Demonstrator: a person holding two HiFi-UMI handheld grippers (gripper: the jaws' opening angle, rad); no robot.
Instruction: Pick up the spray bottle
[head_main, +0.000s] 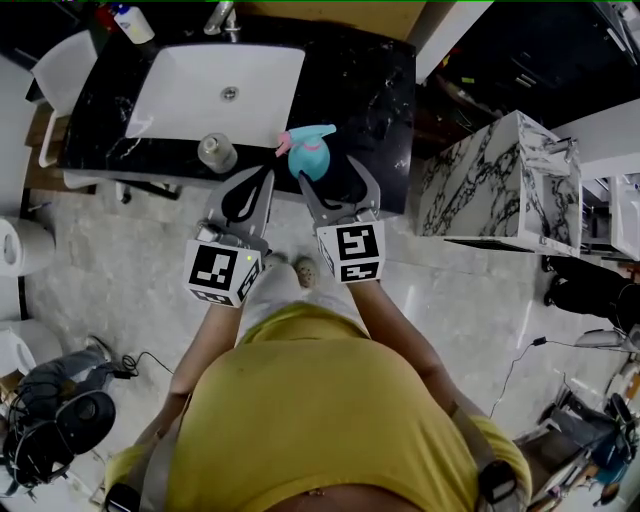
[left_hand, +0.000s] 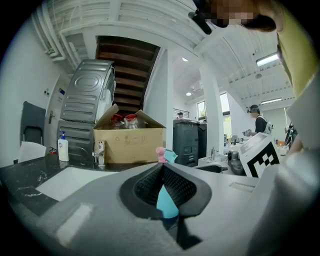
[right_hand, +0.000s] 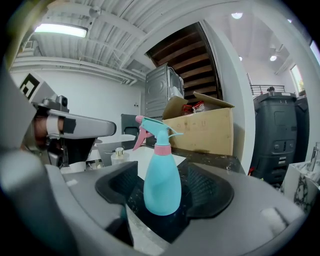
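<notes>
Holding a two-jaw tool in each hand, we stand at the front edge of the black marble counter (head_main: 385, 95). Its white rectangular sink (head_main: 180, 75) serves as our reference.

The teal plastic spray bottle with a pink trigger and collar (head_main: 308, 156) stands upright on the counter, just off the sink's front right corner and near the counter's front edge. Our right gripper (head_main: 332, 180) reaches in around it with its jaws spread wide. In the right gripper view the bottle's body sits between the ribbed black pads, which do not press on it, so nothing is clamped.

Our left gripper (head_main: 267, 176) hangs just in front of the sink's front edge, to the left of the bottle. Its jaws are brought together at the tips and hold nothing. Through the slot below the tips, the left gripper view shows a sliver of teal beyond.

A small round grey capped jar (head_main: 217, 152) stands just in front of the sink's front rim, left of that gripper. Behind the sink, a chrome tap (head_main: 224, 18) rises at the back edge. A white pump bottle with a blue top (head_main: 133, 22) stands off the sink's back left corner.
</notes>
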